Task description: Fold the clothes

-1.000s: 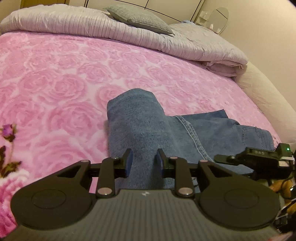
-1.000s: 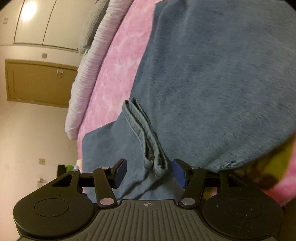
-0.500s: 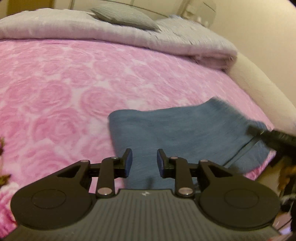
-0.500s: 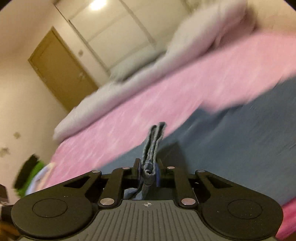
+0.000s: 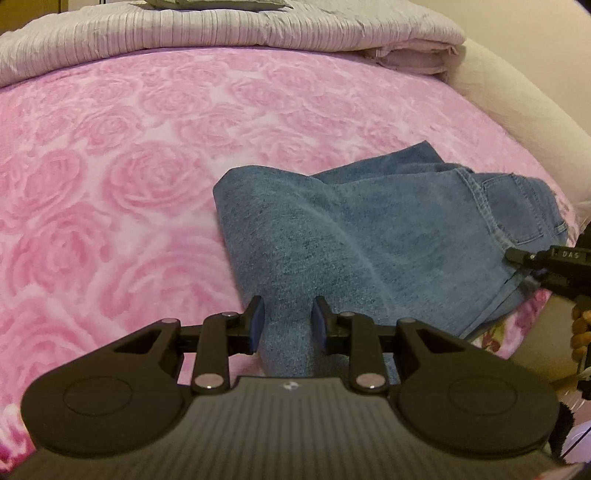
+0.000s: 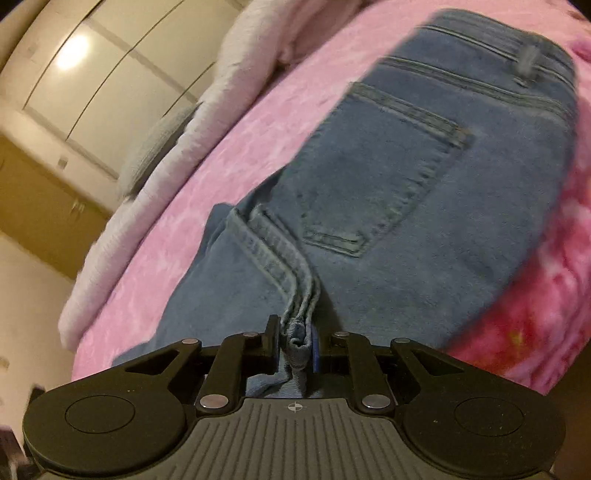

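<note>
1. A pair of blue jeans (image 5: pixel 369 236) lies folded over on itself near the right edge of a bed, on a pink rose-patterned blanket (image 5: pixel 129 166) — a back pocket (image 6: pixel 384 173) and the waistband face up in the right wrist view.

2. The right gripper (image 6: pixel 293 345) is clamped on a bunched, double-stitched hem edge of the denim, its fingers pinched close with the cloth squeezed between them; in the left wrist view it shows at the garment's far right edge.

3. The left gripper (image 5: pixel 288 325) stands parted over the near fold, its blue pads (image 5: pixel 257 325) on either side of the cloth with gaps showing — gripping nothing.

4. Judged from the layers, a fold is under way: the pinched edge appears to be in mid-carry over the seat. The next move calls for laying that edge down square with the layer beneath, the left gripper free to pin or smooth the near fold.

5. The denim looks heavy and brushed, with stiff raised seams; it should hold a crease but resist at the stitching. The blanket is plush and soft.

6. Beyond, a ribbed grey duvet (image 5: pixel 221 33) lies bunched at the bed's head.
</note>
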